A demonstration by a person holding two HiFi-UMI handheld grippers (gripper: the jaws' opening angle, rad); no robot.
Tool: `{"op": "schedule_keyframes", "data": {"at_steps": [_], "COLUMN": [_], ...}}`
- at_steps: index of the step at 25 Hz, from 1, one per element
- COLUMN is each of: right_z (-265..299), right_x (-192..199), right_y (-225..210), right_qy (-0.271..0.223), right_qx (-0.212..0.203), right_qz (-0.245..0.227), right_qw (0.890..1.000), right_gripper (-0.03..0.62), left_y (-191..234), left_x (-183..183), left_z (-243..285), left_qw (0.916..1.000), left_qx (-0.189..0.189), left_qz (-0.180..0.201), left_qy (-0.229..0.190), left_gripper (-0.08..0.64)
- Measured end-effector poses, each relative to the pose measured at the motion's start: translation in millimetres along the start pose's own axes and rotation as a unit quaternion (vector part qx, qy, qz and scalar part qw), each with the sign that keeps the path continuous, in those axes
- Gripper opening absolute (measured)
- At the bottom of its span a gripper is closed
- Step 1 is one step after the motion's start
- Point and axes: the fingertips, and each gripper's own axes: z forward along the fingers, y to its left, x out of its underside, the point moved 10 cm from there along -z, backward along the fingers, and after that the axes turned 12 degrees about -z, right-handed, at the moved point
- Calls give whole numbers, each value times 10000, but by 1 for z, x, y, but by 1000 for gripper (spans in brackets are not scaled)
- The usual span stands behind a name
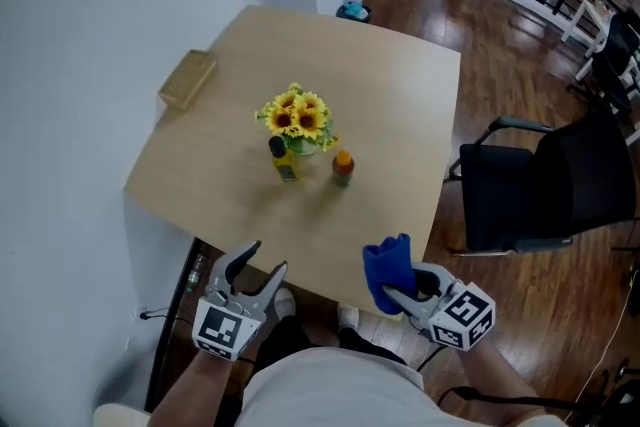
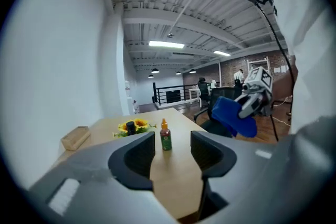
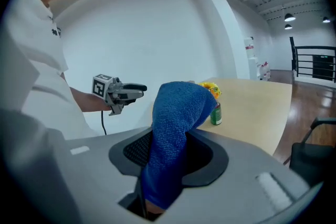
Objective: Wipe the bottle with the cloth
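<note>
Cloth gripped, bottle not yet reached: the wiping itself hasn't begun.

My right gripper is pinching the blue cloth, which stands up in a fold out of its jaws. My left gripper has its jaws spread with nothing between them. Both hang off the near edge of the worktop. The orange-capped bottle stands upright well ahead of both grippers, lined up with the gap of the left one. A dark-capped bottle and the sunflowers stand just beside it. I take the orange-capped one as my target, though I can't be sure which bottle is meant. As I read it, only picking up the cloth is done. Left to do: close in, steady the bottle with the left gripper, and rub the cloth over it.
</note>
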Motion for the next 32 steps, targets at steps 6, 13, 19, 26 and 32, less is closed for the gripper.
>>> {"op": "schedule_keyframes", "data": {"at_steps": [6,13,19,26,32], "right_z": [-11,-36,-67,-110,-146], "right_x": [-2,4,9,31,48], "right_y": [33,116,215,291,306], "right_qy": [-152,-195,-145,-104,-273], "right_qx": [-141,21,189,294,242], "right_qz": [-135,-215,-288,-306,-471], "right_qw": [9997,9996,9993,9990,9982], "right_gripper": [158,158,158,158,158], "left_y": [-51,-88,-117,-149,-195], "left_x": [8,27,65,102,95], "left_z": [-43,-118,-200,-259,-271], "left_qw": [9999,9988,9922,9881,9892], "left_qx": [135,332,525,657,667], "left_qz": [8,-64,-811,-1141,-965], "left_qy": [-58,-343,-787,-799,-884], "left_gripper": [216,216,216,216,216]}}
